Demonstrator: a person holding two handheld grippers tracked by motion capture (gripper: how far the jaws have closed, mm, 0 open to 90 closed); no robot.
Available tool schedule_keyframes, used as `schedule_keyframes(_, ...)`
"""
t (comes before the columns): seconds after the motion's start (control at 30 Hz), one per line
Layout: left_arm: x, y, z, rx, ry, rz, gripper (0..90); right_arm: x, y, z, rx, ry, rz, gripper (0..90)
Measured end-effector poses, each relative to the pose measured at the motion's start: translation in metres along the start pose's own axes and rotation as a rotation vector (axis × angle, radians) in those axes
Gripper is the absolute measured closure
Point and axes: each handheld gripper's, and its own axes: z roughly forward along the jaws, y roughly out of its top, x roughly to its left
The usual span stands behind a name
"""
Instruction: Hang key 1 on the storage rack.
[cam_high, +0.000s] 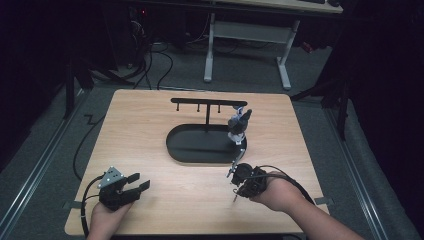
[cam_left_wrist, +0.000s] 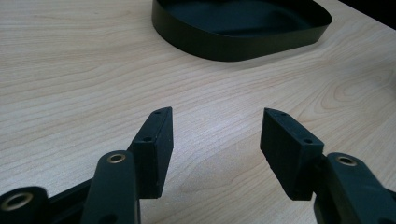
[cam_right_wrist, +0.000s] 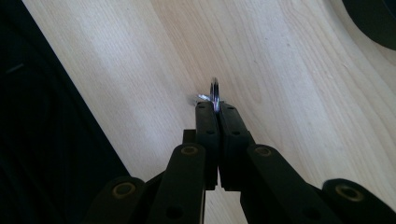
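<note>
- Left gripper (cam_high: 134, 186), held low over the near-left corner of the pale wooden surface (cam_high: 150, 135); its jaws stand apart with nothing between them, and in the left gripper view the bare wood grain shows through the gap; it looks idle, taking no part in the work for now.
- Black oval tray with a T-shaped hanging rack rising from it (cam_high: 200, 145), at the middle of the surface; the rack's crossbar carries short pegs, all of them bare as far as the high view tells; a small grey-and-white figure-like charm (cam_high: 239, 125) stands at the tray's right end, its details too small to make out.
- Right gripper (cam_high: 236, 175), near the tray's front right edge; its jaws are clenched on a thin silver metal key ring (cam_right_wrist: 215, 93), seen edge-on in the right gripper view, clear of the wood; the pick-up looks done, the hanging on a peg not yet.
</note>
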Motion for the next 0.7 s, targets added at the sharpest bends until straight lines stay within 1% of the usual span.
schedule_keyframes(0.13,-0.001,0.000,-0.001,-0.005,-0.005,0.009,44.7,-0.002,0.007,-0.009,0.043,-0.009,-0.010,89.3)
schedule_keyframes(0.27,-0.001,0.000,-0.002,-0.018,-0.004,0.019,43.8,-0.006,0.014,-0.018,0.073,-0.005,-0.001,89.3)
schedule_keyframes(0.3,-0.001,0.000,-0.002,-0.021,-0.005,0.022,43.5,-0.008,0.015,-0.020,0.073,-0.002,0.010,89.3)
schedule_keyframes(0.43,-0.001,0.001,-0.004,-0.031,0.001,0.036,41.7,-0.012,0.021,-0.027,0.083,-0.001,0.022,89.3)
schedule_keyframes(0.6,-0.001,0.000,-0.004,-0.039,-0.002,0.036,40.0,-0.017,0.024,-0.034,0.091,-0.022,0.029,89.3)
schedule_keyframes(0.7,-0.002,0.000,-0.003,-0.034,-0.005,0.038,39.4,-0.023,0.026,-0.038,0.092,-0.015,0.055,89.2)
